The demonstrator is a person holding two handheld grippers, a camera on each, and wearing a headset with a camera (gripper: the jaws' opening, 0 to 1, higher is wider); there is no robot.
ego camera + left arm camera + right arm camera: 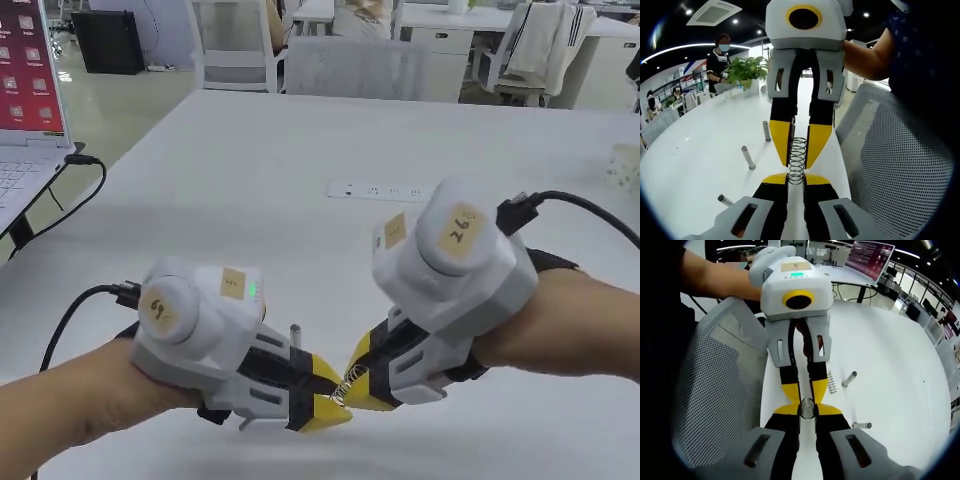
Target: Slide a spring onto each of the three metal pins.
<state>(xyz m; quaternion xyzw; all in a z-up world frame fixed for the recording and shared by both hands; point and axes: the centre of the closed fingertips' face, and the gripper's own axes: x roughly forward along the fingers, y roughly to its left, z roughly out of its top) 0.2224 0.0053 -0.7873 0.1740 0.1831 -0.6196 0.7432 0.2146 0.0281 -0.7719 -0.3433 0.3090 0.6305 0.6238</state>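
a broad, matte white tabletop (250, 170) runs through an open office, with pale chairs (235, 45) and desks behind it. at the far left sits an open laptop (25, 100) with a red screen, and a black cable (85, 195) droops past the edge. the left hand-held gripper (325, 405), smooth white plastic with black jaws and yellow wedge tips, is pinched closed on one end of a thin wire coil spring (347, 383), held at the near edge of the tabletop. the right hand-held gripper (365, 385) meets it tip to tip, its jaws closed along the same spring. beyond lies a flat white power strip (385, 190). in the left gripper view, a near pin (724, 200), a middle pin (747, 157) and a second spring (766, 131) line up on the tabletop, grey and cylindrical. a grey mesh chair back (900, 160) is at the right.
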